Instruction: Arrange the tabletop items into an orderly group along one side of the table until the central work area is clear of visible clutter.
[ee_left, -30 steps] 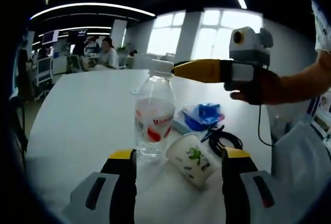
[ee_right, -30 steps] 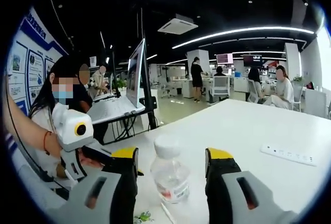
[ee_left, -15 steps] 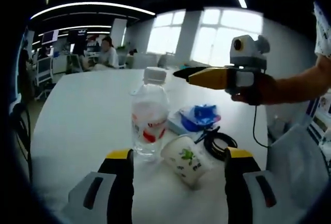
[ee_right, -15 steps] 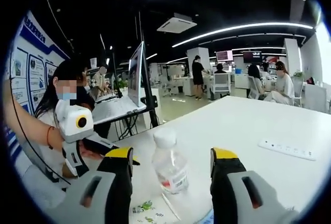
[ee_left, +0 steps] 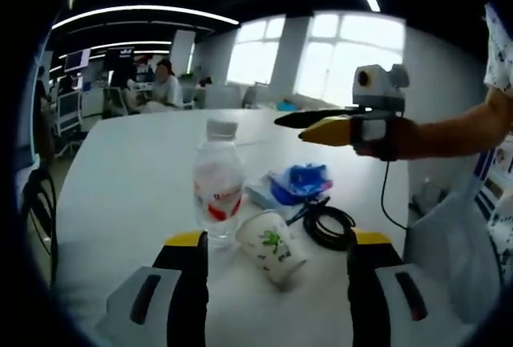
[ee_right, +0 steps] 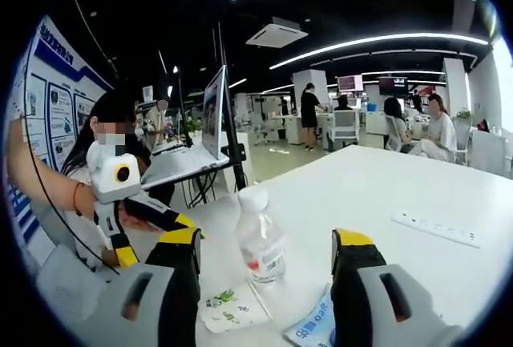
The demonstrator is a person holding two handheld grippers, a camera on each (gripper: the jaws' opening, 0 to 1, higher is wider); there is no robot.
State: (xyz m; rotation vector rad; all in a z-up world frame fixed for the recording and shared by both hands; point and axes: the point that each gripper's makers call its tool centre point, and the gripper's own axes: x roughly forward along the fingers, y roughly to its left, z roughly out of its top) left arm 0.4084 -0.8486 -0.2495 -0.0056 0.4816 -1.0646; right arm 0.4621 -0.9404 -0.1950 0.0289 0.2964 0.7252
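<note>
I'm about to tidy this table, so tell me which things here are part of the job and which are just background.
For the job:
water bottle
paper cup, on its side
blue packet
black cable coil
power strip

Just background:
monitor on its stand
wall posters
people at the far desks

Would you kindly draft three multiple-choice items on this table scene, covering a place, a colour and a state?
1. Where does the power strip lie?
A. On the white table, apart from the other items
B. Under the bottle
C. Inside the cup

2. What colour is the water bottle's cap?
A. Blue
B. White
C. Black

3. How does the paper cup sit?
A. Upright
B. Upside down
C. On its side

Answers: 1 A, it lies alone on the bare tabletop in the right gripper view; 2 B, the cap is white; 3 C, it lies tipped over beside the bottle.
</note>
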